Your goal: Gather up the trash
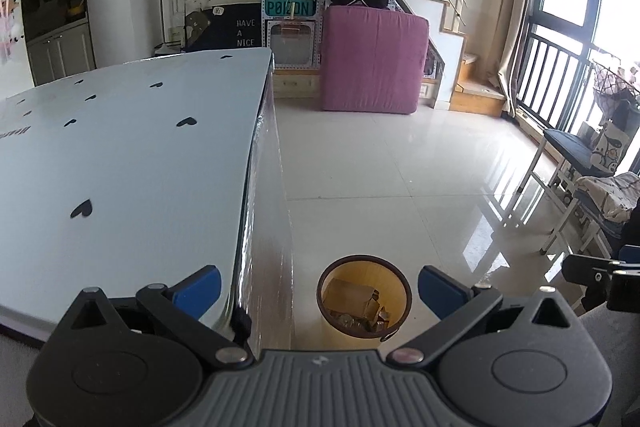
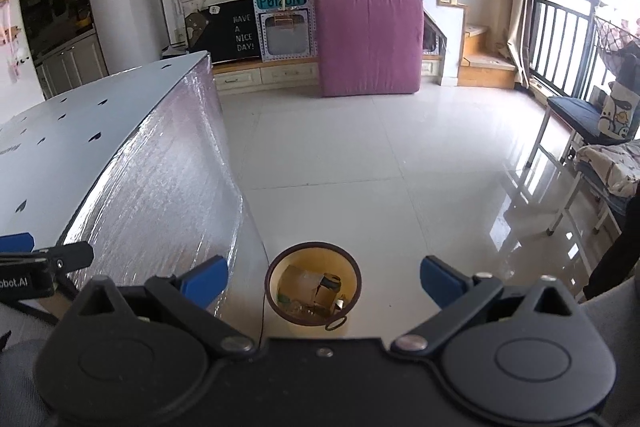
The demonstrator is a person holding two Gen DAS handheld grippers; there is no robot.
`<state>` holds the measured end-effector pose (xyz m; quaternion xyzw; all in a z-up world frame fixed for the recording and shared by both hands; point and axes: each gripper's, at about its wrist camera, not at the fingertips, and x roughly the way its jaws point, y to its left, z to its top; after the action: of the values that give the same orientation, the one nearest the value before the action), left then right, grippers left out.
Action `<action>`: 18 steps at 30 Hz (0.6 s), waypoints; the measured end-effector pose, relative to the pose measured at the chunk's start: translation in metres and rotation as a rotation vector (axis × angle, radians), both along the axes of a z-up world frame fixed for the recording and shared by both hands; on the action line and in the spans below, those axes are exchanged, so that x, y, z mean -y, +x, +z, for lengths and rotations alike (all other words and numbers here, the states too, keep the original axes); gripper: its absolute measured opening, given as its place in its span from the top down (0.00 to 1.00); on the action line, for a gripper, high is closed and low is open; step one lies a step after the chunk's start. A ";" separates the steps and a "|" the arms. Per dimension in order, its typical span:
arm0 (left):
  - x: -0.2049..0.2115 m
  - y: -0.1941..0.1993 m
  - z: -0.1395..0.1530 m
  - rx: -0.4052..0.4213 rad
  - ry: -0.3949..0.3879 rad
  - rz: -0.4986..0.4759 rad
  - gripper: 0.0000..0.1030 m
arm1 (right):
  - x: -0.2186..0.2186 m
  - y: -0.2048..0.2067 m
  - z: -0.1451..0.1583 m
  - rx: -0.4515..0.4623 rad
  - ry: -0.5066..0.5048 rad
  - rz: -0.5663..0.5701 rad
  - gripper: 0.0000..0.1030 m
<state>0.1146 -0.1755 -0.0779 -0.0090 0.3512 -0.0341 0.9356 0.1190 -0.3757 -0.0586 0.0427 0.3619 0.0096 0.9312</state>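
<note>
A round yellow trash bin [image 1: 402, 291] with a dark rim stands on the floor beside the table. It holds cardboard scraps [image 1: 352, 297] and clear plastic pieces. It also shows in the right wrist view [image 2: 276, 277]. My left gripper [image 1: 320, 287] is open and empty, high above the bin, its left finger over the table edge. My right gripper [image 2: 324, 279] is open and empty, also above the bin. The other gripper shows at the right edge of the left wrist view and the left edge of the right wrist view.
A pale blue table [image 1: 120, 155] with black heart marks lies to the left, its side wrapped in shiny film [image 2: 160, 187]. A pink mattress [image 1: 372, 59] leans at the far wall. Chairs [image 1: 576, 163] stand at the right by the window. Glossy tiled floor [image 1: 380, 167] lies ahead.
</note>
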 end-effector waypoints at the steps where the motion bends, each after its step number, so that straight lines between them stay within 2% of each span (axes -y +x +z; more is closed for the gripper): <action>1: 0.001 -0.002 0.000 0.004 0.001 0.000 0.00 | 0.000 -0.003 0.000 0.003 0.000 0.001 0.00; 9: 0.003 -0.021 -0.006 0.014 -0.002 -0.002 0.00 | 0.003 -0.022 0.002 0.044 -0.022 -0.005 0.00; 18: 0.000 -0.035 -0.005 0.028 -0.003 0.012 0.00 | 0.006 -0.037 -0.002 0.044 -0.044 -0.007 0.00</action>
<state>0.0797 -0.1757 -0.0833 -0.0119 0.3379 -0.0290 0.9406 0.0817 -0.3819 -0.0601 0.0233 0.3411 -0.0005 0.9397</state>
